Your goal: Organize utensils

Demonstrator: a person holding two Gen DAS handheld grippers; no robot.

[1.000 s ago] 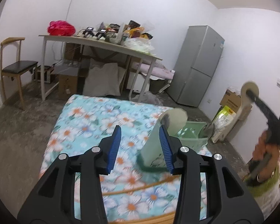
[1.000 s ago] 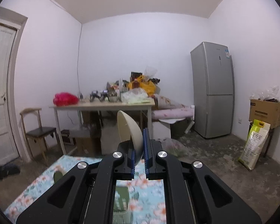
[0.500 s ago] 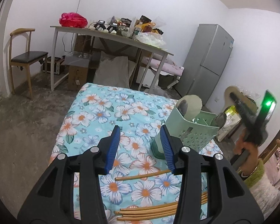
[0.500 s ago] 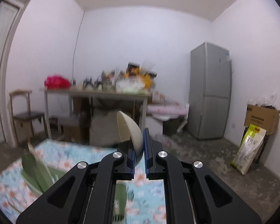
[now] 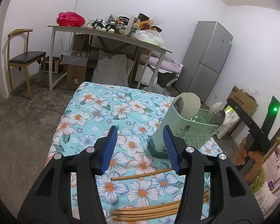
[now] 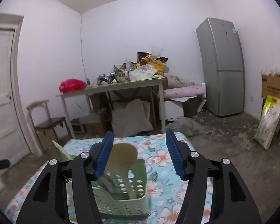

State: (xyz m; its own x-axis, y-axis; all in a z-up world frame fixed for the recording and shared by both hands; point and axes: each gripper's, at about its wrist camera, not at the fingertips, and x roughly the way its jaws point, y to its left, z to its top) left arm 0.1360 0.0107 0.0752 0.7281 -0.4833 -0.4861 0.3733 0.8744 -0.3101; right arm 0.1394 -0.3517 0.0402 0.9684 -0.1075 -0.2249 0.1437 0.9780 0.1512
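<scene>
Between the right gripper's [image 6: 140, 153] wide, empty jaws, a pale spoon [image 6: 124, 165] leans bowl-up in the green caddy [image 6: 121, 201] on the floral desk [image 5: 102, 112], while bamboo chopsticks [image 5: 149, 210] lie crosswise beneath the left gripper's [image 5: 139, 147] wide, empty jaws.

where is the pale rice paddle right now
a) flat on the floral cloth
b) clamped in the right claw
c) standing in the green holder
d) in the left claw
c: the pale rice paddle stands in the green holder, with the right claw open around it.
</scene>
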